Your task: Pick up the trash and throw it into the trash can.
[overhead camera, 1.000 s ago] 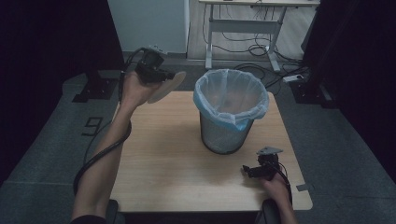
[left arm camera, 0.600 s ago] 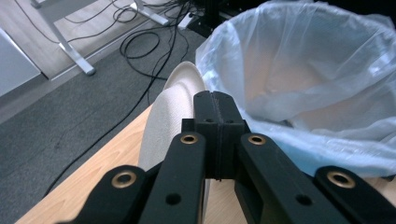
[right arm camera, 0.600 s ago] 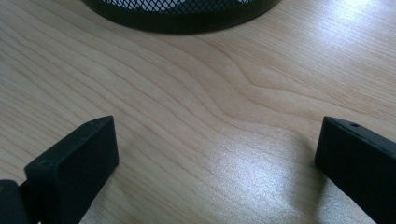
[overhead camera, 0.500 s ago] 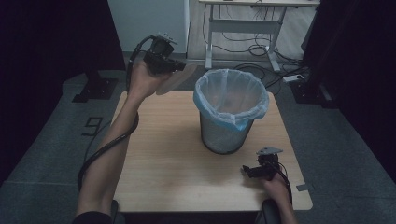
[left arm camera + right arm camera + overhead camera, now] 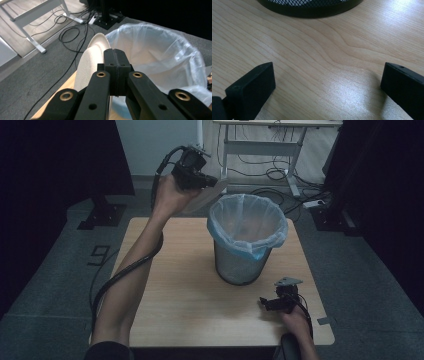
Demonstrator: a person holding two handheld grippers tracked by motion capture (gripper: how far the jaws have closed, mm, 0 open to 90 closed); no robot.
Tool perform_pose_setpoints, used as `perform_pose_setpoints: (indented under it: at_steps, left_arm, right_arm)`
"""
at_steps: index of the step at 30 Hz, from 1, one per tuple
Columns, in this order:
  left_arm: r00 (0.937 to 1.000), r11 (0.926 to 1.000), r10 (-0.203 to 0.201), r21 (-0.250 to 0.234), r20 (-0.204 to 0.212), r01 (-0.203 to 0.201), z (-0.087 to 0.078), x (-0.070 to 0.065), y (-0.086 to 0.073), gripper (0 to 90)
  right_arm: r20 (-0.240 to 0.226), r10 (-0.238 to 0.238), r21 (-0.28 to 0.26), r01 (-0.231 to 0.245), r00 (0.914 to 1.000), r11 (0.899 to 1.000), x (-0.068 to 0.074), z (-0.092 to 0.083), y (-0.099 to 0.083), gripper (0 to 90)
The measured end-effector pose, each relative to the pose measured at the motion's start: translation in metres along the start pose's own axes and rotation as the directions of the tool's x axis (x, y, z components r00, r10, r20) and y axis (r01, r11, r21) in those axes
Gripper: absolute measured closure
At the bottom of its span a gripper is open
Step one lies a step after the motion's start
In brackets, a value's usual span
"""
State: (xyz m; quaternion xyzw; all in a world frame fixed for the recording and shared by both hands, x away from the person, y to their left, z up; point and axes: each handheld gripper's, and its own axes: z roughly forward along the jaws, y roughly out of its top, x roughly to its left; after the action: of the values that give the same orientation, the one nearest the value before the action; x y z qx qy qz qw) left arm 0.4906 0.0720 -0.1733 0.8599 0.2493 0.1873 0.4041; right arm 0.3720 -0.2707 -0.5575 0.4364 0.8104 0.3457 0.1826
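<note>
A mesh waste bin (image 5: 245, 260) lined with a pale blue plastic bag (image 5: 248, 222) stands on the wooden table (image 5: 170, 290). My left gripper (image 5: 212, 182) is raised above the table's far left, shut on a white paper plate (image 5: 205, 197) that tilts toward the bin's rim. In the left gripper view the plate (image 5: 91, 62) sticks out past the shut jaws, with the bag's mouth (image 5: 155, 47) just beyond. My right gripper (image 5: 265, 302) rests low on the table near the front right, open, nothing between its fingers (image 5: 252, 85); the bin's black base (image 5: 312, 8) lies ahead.
Beyond the table lies grey carpet with a white desk frame (image 5: 260, 150) and loose cables (image 5: 270, 190). Dark curtains stand at both sides. A black stand base (image 5: 100, 215) sits on the floor at the left. A cable trails down from the left gripper along the forearm (image 5: 130, 265).
My left gripper has risen and moved right toward the bin with the plate. The right gripper has stayed in place.
</note>
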Motion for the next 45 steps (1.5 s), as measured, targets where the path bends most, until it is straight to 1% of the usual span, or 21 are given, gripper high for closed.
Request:
perform_pose_setpoints:
  at_steps: [4, 8, 16, 19, 21, 25, 29, 32, 37, 40, 41, 43, 44, 45]
  left_arm:
    - [0.9997, 0.9998, 0.018, -0.008, 0.015, -0.018, 0.007, -0.009, 0.01, 90.0]
    - [0.9989, 0.9994, 0.027, -0.021, 0.037, -0.026, 0.017, -0.018, 0.017, 90.0]
    - [0.9957, 0.999, 0.039, -0.025, 0.084, -0.037, 0.044, -0.036, 0.022, 89.9]
    - [0.9937, 0.9989, 0.045, -0.02, 0.102, -0.043, 0.055, -0.043, 0.022, 89.3]
    - [0.9924, 0.9985, 0.055, -0.01, 0.11, -0.055, 0.062, -0.048, 0.02, 89.0]
    - [0.9902, 0.9981, 0.061, 0.0, 0.125, -0.062, 0.075, -0.055, 0.017, 88.5]
    - [0.9876, 0.9978, 0.063, 0.013, 0.144, -0.065, 0.086, -0.059, 0.011, 87.8]
    - [0.9859, 0.9981, 0.056, 0.018, 0.158, -0.059, 0.094, -0.062, 0.006, 87.3]
    - [0.9823, 0.9968, 0.055, 0.047, 0.179, -0.064, 0.113, -0.067, -0.004, 85.8]
    - [0.9793, 0.9959, 0.049, 0.065, 0.197, -0.063, 0.121, -0.07, -0.008, 82.8]
    - [0.9761, 0.9958, 0.044, 0.069, 0.213, -0.06, 0.125, -0.071, -0.01, 81.4]
    - [0.9729, 0.9962, 0.036, 0.069, 0.228, -0.053, 0.129, -0.073, -0.011, 72.0]
    - [0.9728, 0.996, 0.039, 0.07, 0.228, -0.056, 0.131, -0.074, -0.012, 65.6]
    - [0.9726, 0.9962, 0.042, 0.065, 0.229, -0.059, 0.131, -0.074, -0.012, 61.2]
  right_arm:
    - [-0.001, -0.001, 0.0, 0.001, 1.0, 1.0, 0.0, 0.0, 0.0, 0.0]
    - [-0.002, -0.002, 0.0, 0.002, 1.0, 1.0, 0.0, 0.0, 0.0, 0.0]
    - [-0.003, -0.003, 0.0, 0.003, 1.0, 1.0, 0.0, 0.0, 0.0, 0.0]
    - [-0.003, -0.004, 0.0, 0.004, 1.0, 1.0, 0.0, 0.0, 0.0, 0.0]
    - [-0.003, -0.004, 0.0, 0.004, 1.0, 1.0, 0.0, 0.0, 0.0, 0.0]
    - [-0.005, -0.005, 0.0, 0.005, 1.0, 1.0, 0.0, 0.0, 0.0, 0.0]
    - [-0.007, -0.006, 0.0, 0.006, 1.0, 1.0, 0.0, 0.0, 0.0, 0.0]
    - [-0.007, -0.007, 0.0, 0.007, 1.0, 1.0, 0.0, 0.0, 0.0, 0.0]
    - [-0.007, -0.007, 0.0, 0.007, 1.0, 1.0, 0.0, 0.0, 0.0, 0.0]
    - [-0.008, -0.007, 0.0, 0.007, 0.9999, 1.0, 0.001, 0.0, 0.0, 0.0]
    - [-0.008, -0.007, 0.0, 0.007, 0.9999, 1.0, 0.001, 0.0, 0.0, 0.0]
    - [-0.008, -0.007, 0.0, 0.007, 0.9999, 1.0, 0.001, 0.0, 0.0, 0.0]
    - [-0.008, -0.008, 0.001, 0.008, 0.9999, 1.0, 0.0, 0.0, 0.0, 0.0]
    - [-0.008, -0.008, 0.001, 0.008, 0.9999, 1.0, 0.001, 0.0, 0.0, 0.0]
